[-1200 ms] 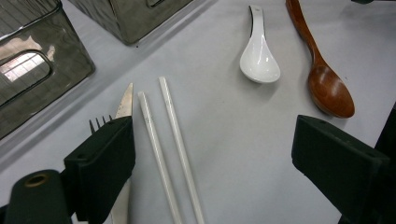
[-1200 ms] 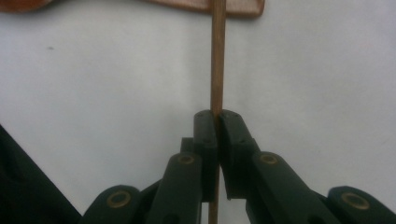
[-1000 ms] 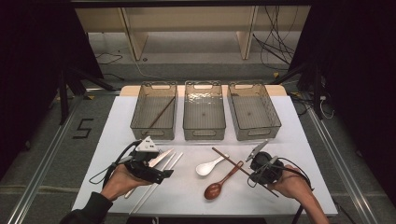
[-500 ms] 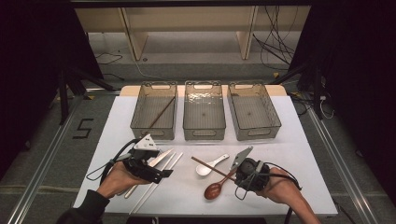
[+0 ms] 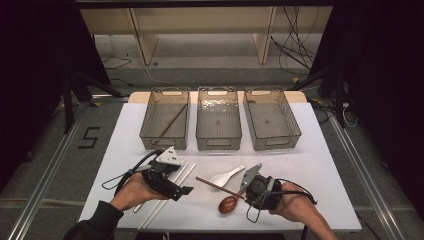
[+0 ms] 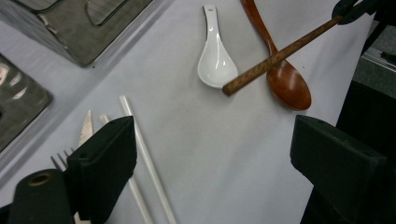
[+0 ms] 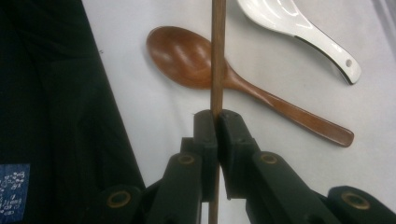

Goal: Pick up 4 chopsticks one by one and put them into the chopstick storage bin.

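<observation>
Your left gripper [image 5: 186,190] is hovering near the table's [image 5: 320,165] front left with its jaws standing wide apart and nothing between them, just above the white chopsticks [image 6: 144,158] and the fork [image 6: 60,161] lying beside them. Moving rightward, the white ceramic spoon [image 5: 227,176] and the wooden spoon [image 5: 229,203] are lying side by side on the cloth. Your right gripper [image 7: 217,116] is clamping the brown wooden chopstick [image 7: 217,56], and you are holding it off the table, slanted over both spoons. It is likely light, stiff and smooth, so it may swivel or slide in the pads. You are pinching it near one end; a hold nearer the middle would probably steady the long free end. Behind stand three clear bins [image 5: 218,120]; the left one is holding a matching brown stick [image 5: 170,124].
</observation>
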`<state>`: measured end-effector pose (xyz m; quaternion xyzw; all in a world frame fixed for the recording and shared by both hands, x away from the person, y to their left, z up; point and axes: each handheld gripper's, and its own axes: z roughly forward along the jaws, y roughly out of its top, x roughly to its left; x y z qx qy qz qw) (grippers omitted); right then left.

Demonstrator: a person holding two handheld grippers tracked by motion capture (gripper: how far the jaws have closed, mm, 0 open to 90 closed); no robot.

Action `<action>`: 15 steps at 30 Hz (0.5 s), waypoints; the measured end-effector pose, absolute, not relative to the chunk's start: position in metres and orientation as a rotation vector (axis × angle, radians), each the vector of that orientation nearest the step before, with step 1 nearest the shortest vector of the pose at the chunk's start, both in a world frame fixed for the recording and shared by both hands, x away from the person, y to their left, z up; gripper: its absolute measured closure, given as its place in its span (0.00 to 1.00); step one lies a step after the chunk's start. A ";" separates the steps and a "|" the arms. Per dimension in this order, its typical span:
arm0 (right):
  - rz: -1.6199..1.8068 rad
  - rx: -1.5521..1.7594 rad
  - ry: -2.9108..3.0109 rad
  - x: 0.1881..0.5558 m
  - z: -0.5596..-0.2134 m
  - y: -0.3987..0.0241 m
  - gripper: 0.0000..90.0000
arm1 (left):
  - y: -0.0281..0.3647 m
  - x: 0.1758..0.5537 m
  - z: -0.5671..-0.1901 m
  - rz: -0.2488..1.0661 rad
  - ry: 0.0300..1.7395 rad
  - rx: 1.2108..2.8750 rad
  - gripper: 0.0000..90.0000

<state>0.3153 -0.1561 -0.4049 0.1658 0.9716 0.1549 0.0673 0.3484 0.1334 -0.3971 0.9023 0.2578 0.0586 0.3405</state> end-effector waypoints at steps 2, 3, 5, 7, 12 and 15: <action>0.463 0.492 2.931 0.313 -0.405 -0.154 0.96 | 0.129 0.348 -0.396 0.144 0.647 2.362 0.16; 0.462 0.474 2.933 0.313 -0.405 -0.153 0.96 | 0.127 0.348 -0.396 0.135 0.636 2.369 0.17; 0.459 0.464 2.933 0.312 -0.406 -0.151 0.96 | 0.122 0.348 -0.397 0.102 0.612 2.379 0.17; 0.459 0.444 2.934 0.311 -0.406 -0.150 0.96 | 0.118 0.347 -0.398 0.081 0.594 2.401 0.17; 0.438 0.400 2.944 0.308 -0.406 -0.145 0.96 | 0.105 0.346 -0.402 0.046 0.526 2.457 0.20; 0.432 0.364 2.944 0.306 -0.406 -0.142 0.96 | 0.101 0.346 -0.403 0.016 0.502 2.479 0.24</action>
